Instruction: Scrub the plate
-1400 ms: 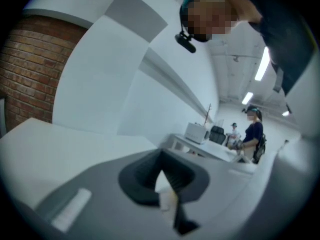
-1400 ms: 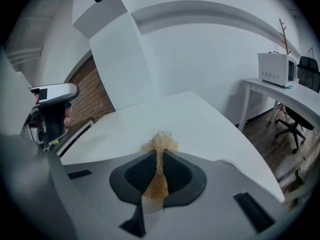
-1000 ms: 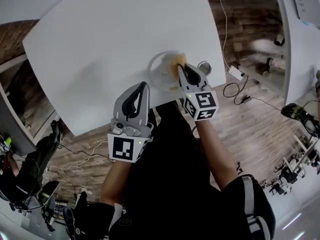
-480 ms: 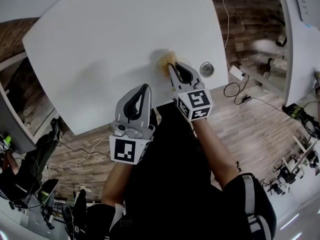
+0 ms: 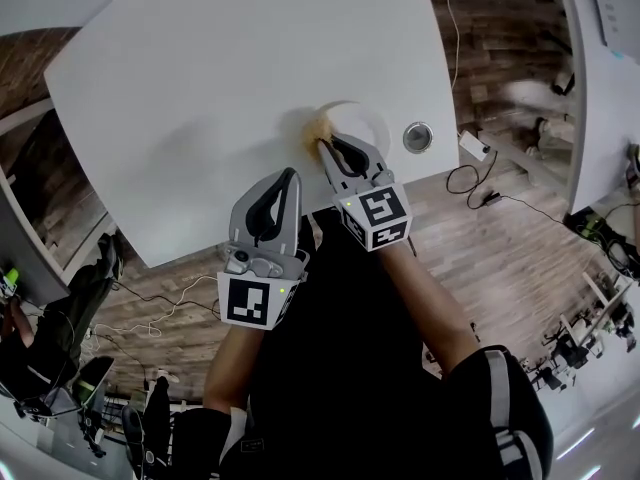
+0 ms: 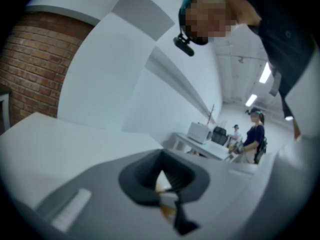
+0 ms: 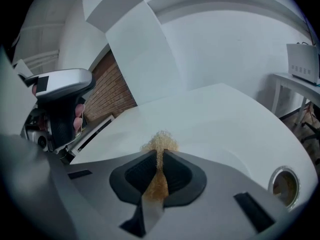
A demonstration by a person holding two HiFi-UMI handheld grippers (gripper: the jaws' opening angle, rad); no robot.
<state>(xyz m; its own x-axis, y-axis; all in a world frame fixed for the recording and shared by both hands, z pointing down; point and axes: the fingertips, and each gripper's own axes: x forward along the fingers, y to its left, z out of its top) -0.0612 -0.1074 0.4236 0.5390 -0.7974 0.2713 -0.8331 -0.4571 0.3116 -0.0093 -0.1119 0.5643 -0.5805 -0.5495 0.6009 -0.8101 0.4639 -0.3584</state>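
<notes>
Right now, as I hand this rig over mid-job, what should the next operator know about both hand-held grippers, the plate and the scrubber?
Right hand-held gripper: shut on the tan scrubber, which sits at the left edge of the plate.
Left hand-held gripper: shut, empty, off the table's near edge and aimed away from the plate.
The plate lies flat on the white table, near its front edge, left of a round metal insert. Nothing steadies it.
Done: scrubber gripped and brought to the plate.
Left: scrub the plate's other areas. No dirt is visible, so progress can't be judged.
</notes>
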